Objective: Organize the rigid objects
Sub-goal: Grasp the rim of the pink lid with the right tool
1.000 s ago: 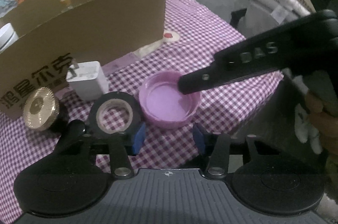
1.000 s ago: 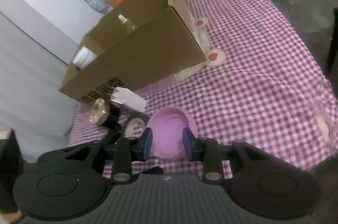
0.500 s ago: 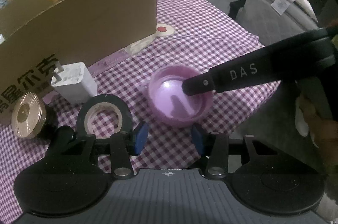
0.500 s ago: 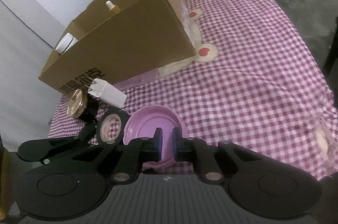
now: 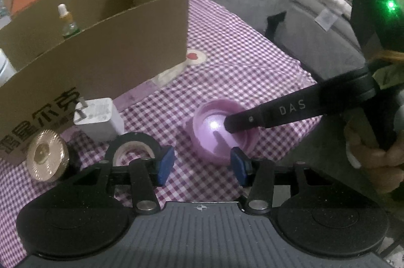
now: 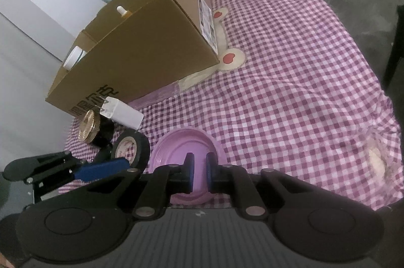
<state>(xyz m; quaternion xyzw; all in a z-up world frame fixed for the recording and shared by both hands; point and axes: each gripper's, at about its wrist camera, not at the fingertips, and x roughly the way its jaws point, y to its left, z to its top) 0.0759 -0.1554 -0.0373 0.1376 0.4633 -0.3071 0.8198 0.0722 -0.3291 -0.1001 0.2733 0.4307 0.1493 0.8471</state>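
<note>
Right wrist: charger (image 6: 123, 112), tape roll (image 6: 131, 146) beside purple lid (image 6: 176, 145).

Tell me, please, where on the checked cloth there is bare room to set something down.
The checked cloth lies bare from the cardboard box and purple lid across to its far-side edge. It is crowded at the box's front: white charger, gold-capped jar and black tape roll bunch together there.

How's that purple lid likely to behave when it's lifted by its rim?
The purple lid looks like rigid plastic, so it should keep its shape. It is shallow and probably light. With the right gripper shut on one rim wall only, its glossy surface may let it pivot or slip.
</note>
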